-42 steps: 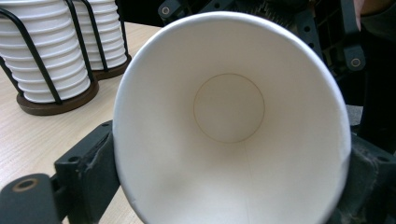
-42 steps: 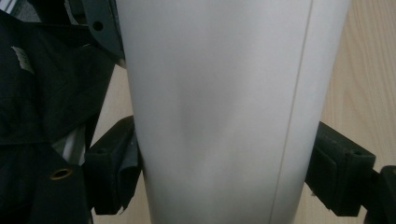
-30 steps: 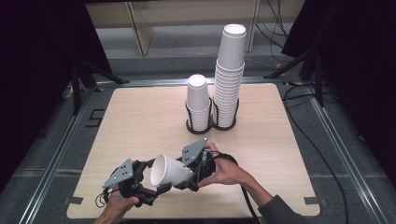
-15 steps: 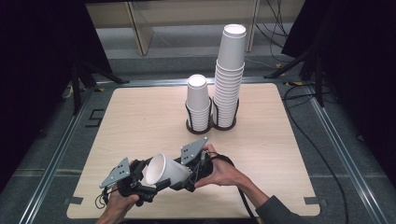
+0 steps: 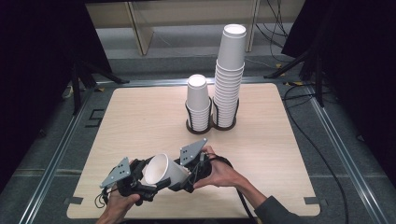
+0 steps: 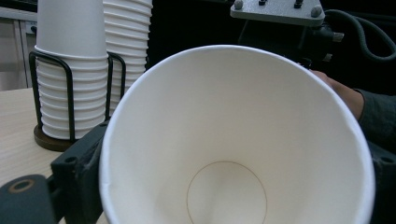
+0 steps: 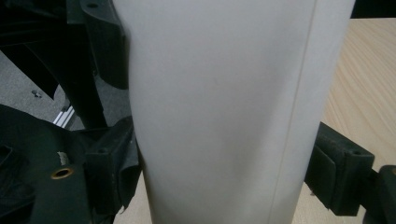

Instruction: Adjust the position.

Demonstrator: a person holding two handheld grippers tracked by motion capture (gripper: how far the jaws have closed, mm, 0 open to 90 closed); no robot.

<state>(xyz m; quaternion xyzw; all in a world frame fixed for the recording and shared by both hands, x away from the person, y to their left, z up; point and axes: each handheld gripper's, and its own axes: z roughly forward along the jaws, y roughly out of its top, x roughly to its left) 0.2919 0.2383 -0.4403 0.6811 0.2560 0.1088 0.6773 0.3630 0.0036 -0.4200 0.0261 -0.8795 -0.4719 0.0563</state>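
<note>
No readable text, labels, brands, numbers or signs anywhere. Paper cup (image 5: pixel 163 170) is plain white inside and out, no print. Both cup stacks (image 5: pixel 218 91) behind it are blank too. Grey plates on the grippers show screws, no markings. Table (image 5: pixel 140 116) around the cup is bare wood grain, no stickers legible.
</note>
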